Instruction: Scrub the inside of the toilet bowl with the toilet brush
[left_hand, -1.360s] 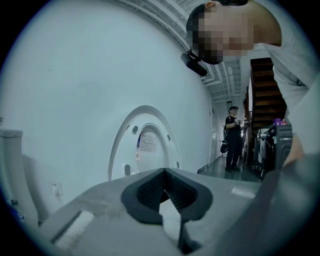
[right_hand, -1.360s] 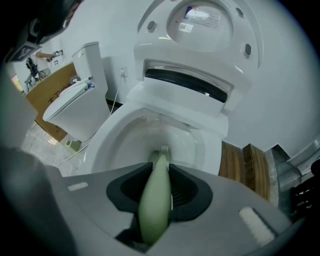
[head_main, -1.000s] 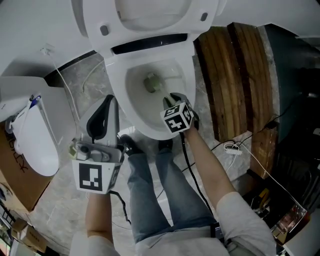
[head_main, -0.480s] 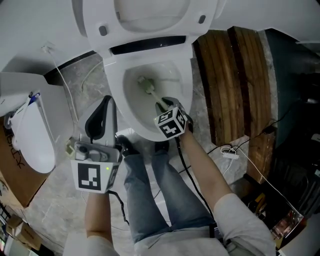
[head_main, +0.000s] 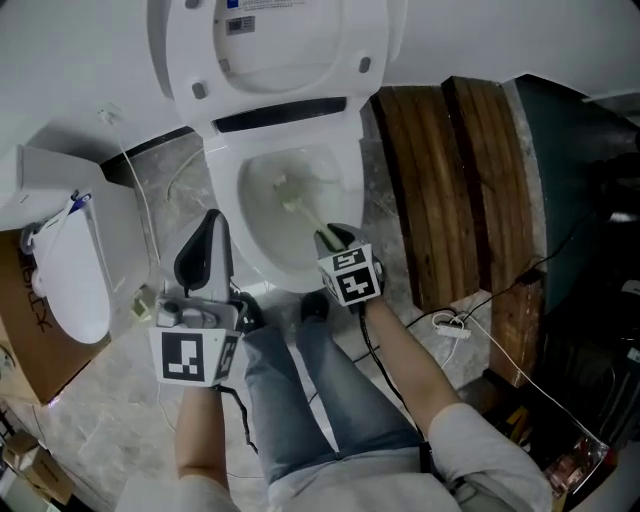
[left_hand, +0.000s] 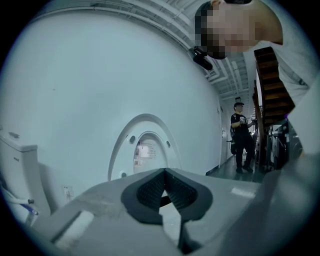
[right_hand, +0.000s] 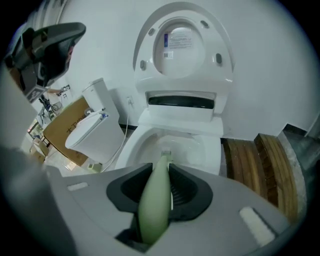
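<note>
The white toilet bowl stands open with its lid raised. My right gripper hangs over the bowl's front rim, shut on the pale green handle of the toilet brush. The brush head reaches down inside the bowl, left of the middle; in the right gripper view the brush head shows just beyond the jaws. My left gripper is held outside the bowl at its left, jaws shut with nothing between them, pointing at the wall and lid.
A second white toilet and a cardboard box sit at the left. Wooden planks lie right of the bowl, with cables on the floor. The person's jeans-clad legs stand before the bowl. Another person stands far off.
The right gripper has drawn back toward the bowl's front rim, showing more of the green handle, and the brush head has shifted slightly left. The left gripper has kept its place.
</note>
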